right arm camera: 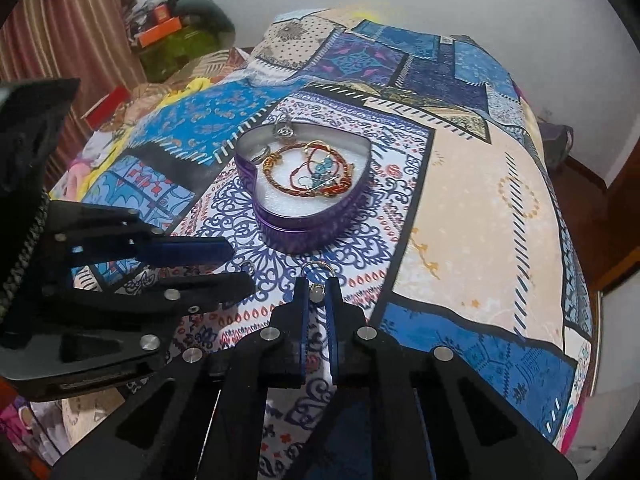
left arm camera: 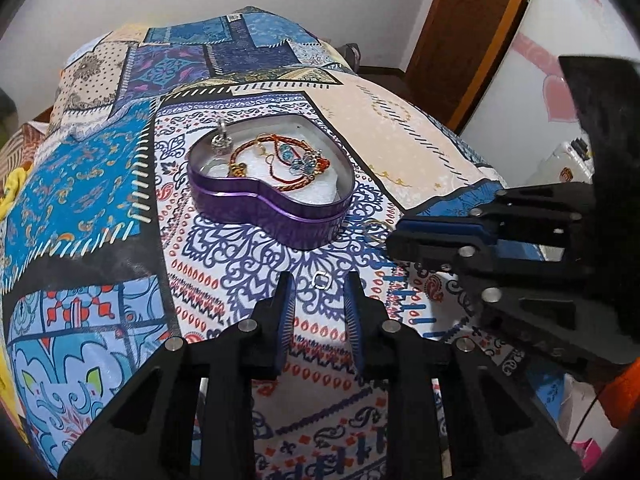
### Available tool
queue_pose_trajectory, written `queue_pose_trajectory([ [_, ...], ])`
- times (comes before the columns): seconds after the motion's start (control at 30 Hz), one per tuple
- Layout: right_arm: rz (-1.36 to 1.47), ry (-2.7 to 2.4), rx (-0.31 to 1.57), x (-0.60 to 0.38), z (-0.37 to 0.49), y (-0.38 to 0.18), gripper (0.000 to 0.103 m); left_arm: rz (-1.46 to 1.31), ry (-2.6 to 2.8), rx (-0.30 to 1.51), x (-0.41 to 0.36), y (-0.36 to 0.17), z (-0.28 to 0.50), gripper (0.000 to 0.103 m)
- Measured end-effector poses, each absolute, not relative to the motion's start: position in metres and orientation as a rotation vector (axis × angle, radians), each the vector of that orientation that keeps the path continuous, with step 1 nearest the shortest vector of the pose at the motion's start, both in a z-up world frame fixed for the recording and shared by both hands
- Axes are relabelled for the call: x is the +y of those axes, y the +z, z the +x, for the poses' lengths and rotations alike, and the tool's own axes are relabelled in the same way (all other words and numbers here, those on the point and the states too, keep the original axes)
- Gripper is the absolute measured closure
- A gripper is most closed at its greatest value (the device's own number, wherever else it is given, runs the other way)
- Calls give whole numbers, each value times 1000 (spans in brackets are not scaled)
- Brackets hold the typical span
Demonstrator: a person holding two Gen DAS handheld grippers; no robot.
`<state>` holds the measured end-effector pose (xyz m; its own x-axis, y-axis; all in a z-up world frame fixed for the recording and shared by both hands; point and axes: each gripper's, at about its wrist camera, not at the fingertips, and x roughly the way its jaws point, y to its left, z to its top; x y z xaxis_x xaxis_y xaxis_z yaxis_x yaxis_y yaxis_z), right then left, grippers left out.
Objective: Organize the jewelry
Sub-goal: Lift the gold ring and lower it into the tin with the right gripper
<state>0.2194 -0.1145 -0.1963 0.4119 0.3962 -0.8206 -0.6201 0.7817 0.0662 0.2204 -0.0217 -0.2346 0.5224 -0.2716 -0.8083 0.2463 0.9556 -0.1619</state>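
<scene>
A purple heart-shaped tin (left arm camera: 304,228) (right arm camera: 308,232) stands open on the patterned bedspread, holding red-gold bracelets (left arm camera: 276,160) (right arm camera: 308,176), blue beaded pieces and a silver charm (left arm camera: 222,142). My left gripper (left arm camera: 320,284) is open, its fingers on either side of a small silver ring (left arm camera: 321,279) lying on the cloth; the ring also shows in the right wrist view (right arm camera: 248,267). My right gripper (right arm camera: 317,286) is shut on a gold ring with a pale stone (right arm camera: 317,276), in front of the tin. It shows in the left wrist view (left arm camera: 394,236) with the gold ring (left arm camera: 374,230) at its tips.
The bedspread (left arm camera: 100,208) covers a bed that drops off at the right edge (right arm camera: 576,320). Clutter and a curtain (right arm camera: 60,32) lie to the far left, a wooden door (left arm camera: 468,32) to the far right.
</scene>
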Motion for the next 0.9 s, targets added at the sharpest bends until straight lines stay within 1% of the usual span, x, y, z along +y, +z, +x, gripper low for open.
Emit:
queue_pose_trajectory([
  [0.1,-250,643,937,-119,219,-192,96,3,-295,962,-27,-236,220,82],
  [0.2,-238,641,929,-122,218,-189,96,11,-288,961,-29,-237,222,95],
  [0.57,-198,640,890,-126,218,-171,96,-28,-260,929,-16,-222,217,95],
  [0.9,-157,633,815,-125,221,-141,96,-62,-232,808,6,-180,214,95],
])
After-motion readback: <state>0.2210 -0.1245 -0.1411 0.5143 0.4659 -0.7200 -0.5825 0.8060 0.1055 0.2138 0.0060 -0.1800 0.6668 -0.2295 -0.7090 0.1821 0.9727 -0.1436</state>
